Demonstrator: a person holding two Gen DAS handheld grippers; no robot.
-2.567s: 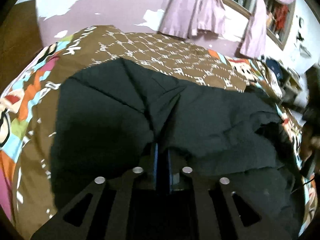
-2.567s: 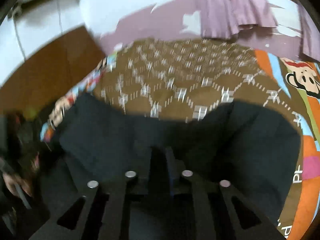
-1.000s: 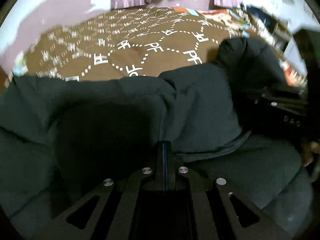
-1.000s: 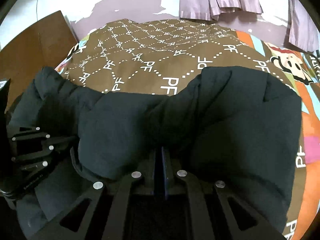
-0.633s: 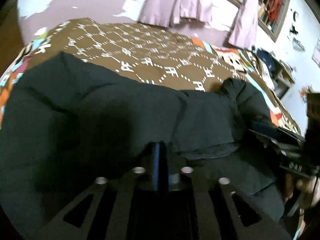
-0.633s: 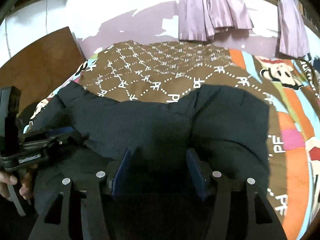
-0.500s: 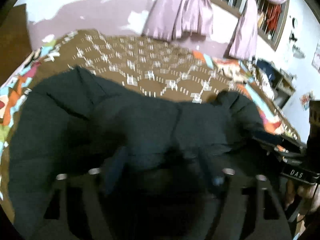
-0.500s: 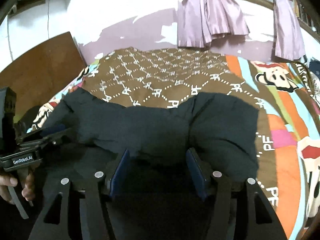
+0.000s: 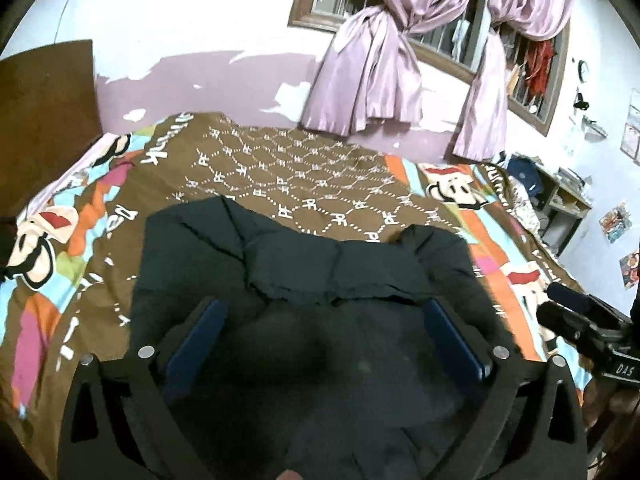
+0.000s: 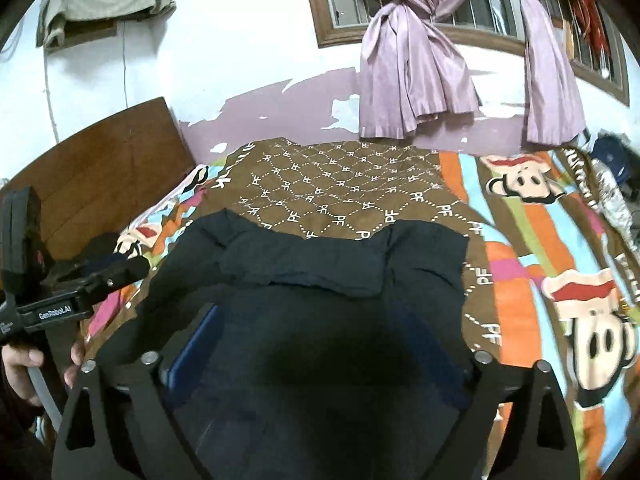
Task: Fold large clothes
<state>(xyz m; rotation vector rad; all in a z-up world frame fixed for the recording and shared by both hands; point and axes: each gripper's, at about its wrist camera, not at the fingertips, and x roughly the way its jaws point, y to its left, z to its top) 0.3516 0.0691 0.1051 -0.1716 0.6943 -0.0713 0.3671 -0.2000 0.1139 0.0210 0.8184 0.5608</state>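
A large dark garment (image 9: 320,264) lies on the bed, its far edge folded back toward me into a thick band (image 10: 304,264). My left gripper (image 9: 324,320) is open and empty, raised above the garment's near part. My right gripper (image 10: 316,324) is also open and empty above the garment. In the left wrist view the right gripper (image 9: 580,320) shows at the right edge. In the right wrist view the left gripper (image 10: 80,284) shows at the left edge, held by a hand.
The bed has a brown patterned cover (image 9: 304,176) with colourful cartoon borders (image 10: 560,280). A wooden headboard (image 10: 100,160) stands at the left. Purple curtains (image 9: 380,60) hang on the far wall. A cluttered shelf (image 9: 560,192) stands at the right.
Both grippers were shut on the garment's edge and carried it forward over itself. They have opened, let go, and pulled back and up. The garment lies folded.
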